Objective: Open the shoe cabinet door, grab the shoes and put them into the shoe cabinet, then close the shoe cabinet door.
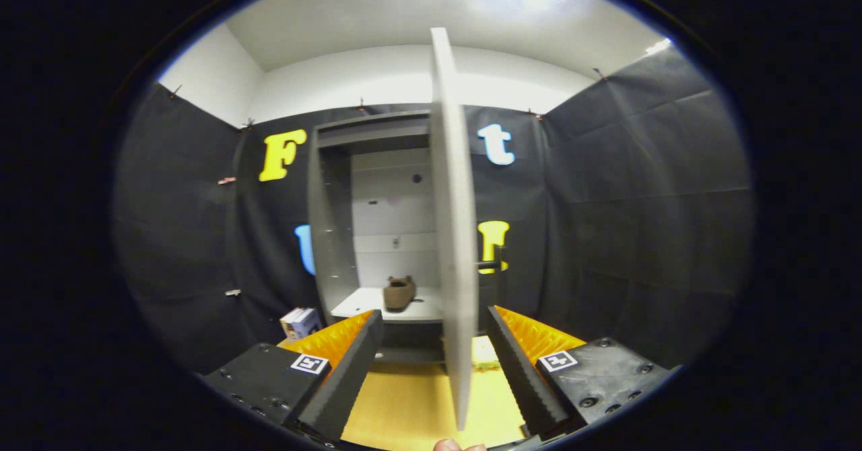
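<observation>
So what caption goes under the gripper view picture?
Open gripper straddles the edge of the open cabinet door; a brown shoe sits on the shelf.

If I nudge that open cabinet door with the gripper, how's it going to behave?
The cabinet door looks like a thin, flat rigid panel, so it should swing rather than flex. It stands edge-on between the open fingers of the gripper, probably light. Its smooth face may let ridged fingers slip; the dark handle seems surer.
</observation>
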